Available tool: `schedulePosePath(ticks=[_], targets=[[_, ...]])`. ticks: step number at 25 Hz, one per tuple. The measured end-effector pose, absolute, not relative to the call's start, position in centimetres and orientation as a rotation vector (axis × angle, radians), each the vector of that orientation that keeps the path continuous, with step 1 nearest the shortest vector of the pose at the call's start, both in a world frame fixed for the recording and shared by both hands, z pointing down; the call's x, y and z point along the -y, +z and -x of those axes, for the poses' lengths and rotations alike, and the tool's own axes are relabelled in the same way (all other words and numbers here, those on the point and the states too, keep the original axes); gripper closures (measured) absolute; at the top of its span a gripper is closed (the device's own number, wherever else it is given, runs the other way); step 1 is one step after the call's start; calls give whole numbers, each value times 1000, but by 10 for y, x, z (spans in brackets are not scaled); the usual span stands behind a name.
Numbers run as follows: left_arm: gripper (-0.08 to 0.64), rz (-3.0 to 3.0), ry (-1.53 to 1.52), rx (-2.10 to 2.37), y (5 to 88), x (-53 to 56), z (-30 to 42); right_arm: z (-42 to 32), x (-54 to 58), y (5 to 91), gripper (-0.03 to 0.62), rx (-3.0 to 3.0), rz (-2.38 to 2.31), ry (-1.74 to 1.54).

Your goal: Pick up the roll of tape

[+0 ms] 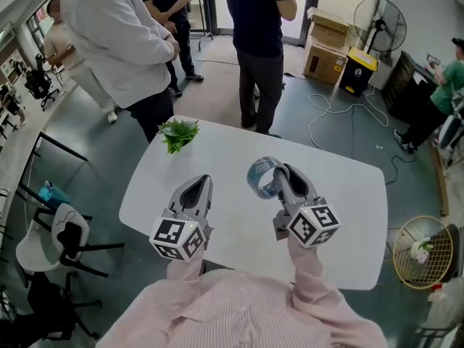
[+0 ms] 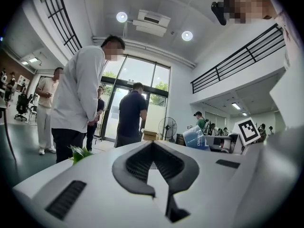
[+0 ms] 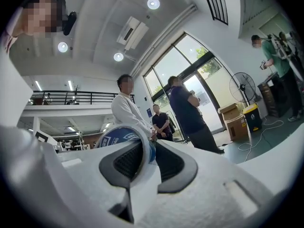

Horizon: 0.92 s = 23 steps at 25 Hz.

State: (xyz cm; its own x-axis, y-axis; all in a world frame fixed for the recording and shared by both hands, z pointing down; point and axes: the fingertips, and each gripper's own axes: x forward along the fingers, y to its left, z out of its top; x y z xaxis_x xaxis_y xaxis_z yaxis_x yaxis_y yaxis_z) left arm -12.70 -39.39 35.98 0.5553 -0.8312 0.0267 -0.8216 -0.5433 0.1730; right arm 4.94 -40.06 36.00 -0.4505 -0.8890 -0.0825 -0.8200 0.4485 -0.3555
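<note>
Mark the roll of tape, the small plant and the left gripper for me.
roll of tape point(image 3: 118, 136), right gripper view, on its blue printed side.
plant point(image 1: 178, 133), head view, on its leaves.
left gripper point(image 1: 204, 181), head view, between its fingertips.

A tall, open lab or workshop hall. Beyond the jaws of the left gripper point(image 2: 152, 148) are glass entrance doors point(image 2: 114, 113), a black-railed mezzanine point(image 2: 237, 56) and round ceiling lights point(image 2: 122, 16). Beyond the jaws of the right gripper point(image 3: 148, 145) are brown cardboard boxes point(image 3: 232, 120), a black pedestal fan point(image 3: 242, 87) and white cables point(image 3: 256, 139) on grey floor point(image 3: 278, 127).

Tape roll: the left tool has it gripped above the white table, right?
Not the left tool, which is empty. The right tool has the tape roll gripped above the white table, as the right gripper view shows.
</note>
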Motion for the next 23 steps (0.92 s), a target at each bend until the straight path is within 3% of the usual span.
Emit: schedulePosePath(ticks=[23], targets=[[560, -2571, -60, 1456, 365, 387, 135, -56, 395, 363, 508, -2473, 1514, -368]])
